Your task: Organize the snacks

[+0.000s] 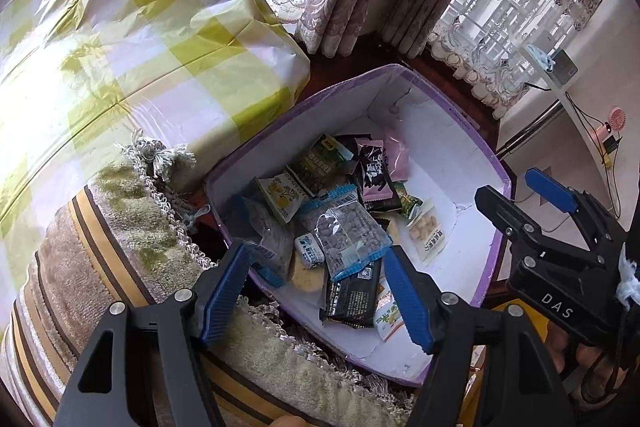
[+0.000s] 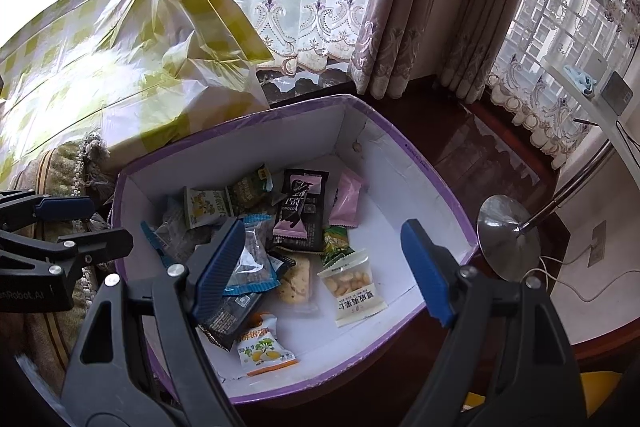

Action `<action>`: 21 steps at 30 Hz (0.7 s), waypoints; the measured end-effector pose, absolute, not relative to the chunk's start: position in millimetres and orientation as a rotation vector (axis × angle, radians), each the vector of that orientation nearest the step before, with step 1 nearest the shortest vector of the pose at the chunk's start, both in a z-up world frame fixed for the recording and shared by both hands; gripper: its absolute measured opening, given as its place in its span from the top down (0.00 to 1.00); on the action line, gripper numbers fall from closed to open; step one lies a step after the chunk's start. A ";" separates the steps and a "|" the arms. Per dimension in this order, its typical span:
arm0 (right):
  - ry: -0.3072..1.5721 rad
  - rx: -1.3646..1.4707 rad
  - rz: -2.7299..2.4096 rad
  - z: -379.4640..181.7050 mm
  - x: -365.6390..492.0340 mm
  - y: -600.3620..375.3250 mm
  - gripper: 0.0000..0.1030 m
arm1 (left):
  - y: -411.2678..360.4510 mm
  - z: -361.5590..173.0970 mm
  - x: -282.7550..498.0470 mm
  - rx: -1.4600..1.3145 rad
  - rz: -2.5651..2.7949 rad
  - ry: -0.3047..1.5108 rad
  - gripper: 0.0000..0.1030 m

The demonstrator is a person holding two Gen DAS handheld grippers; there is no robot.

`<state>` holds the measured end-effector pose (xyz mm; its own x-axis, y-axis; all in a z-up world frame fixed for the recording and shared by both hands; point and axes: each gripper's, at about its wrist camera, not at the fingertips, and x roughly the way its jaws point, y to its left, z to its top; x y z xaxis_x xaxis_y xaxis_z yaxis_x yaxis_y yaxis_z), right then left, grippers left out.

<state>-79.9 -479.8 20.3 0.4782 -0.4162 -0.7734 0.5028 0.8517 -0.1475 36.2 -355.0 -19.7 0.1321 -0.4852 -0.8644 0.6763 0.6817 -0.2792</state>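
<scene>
We hover over the purple-rimmed box [image 2: 436,183], snack packets [image 2: 296,227] heaped on its white floor. Our left gripper [image 1: 320,291] hangs above the near edge, jaws spread wide, gripping nothing. Our right gripper [image 2: 324,267] sits over the middle, jaws equally wide and bare. A checked plastic bag [image 1: 120,39] rests just beside the box.

The box [image 2: 436,187] is white inside with a purple rim. Among its snacks lie a pink packet [image 2: 347,203], a black-and-pink chocolate bar [image 2: 301,215], a clear blue-edged nut bag [image 1: 347,233] and an orange-trimmed pouch [image 2: 262,349]. The plastic bag [image 1: 132,39] carries yellow-green and white checks. The cushion [image 1: 92,251] is striped beige, yellow and brown. Both grippers' pads [image 2: 218,267] are blue on black frames.
</scene>
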 end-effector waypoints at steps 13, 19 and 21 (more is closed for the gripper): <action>0.920 0.106 -0.557 18.3 -79.1 -478.0 0.20 | -355.0 -19.0 36.2 0.196 -0.850 1.163 0.31; 0.922 0.109 -0.554 17.4 -80.0 -478.2 0.20 | -354.9 -19.1 36.2 0.196 -0.850 1.163 0.31; 0.922 0.109 -0.554 17.4 -80.1 -478.2 0.20 | -354.9 -19.1 36.2 0.196 -0.850 1.163 0.31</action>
<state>-80.1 -478.2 17.4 0.4759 -0.4067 -0.7798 0.4979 0.8555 -0.1424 36.2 -354.9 -19.1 0.1330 -0.4855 -0.8641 0.6762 0.6818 -0.2790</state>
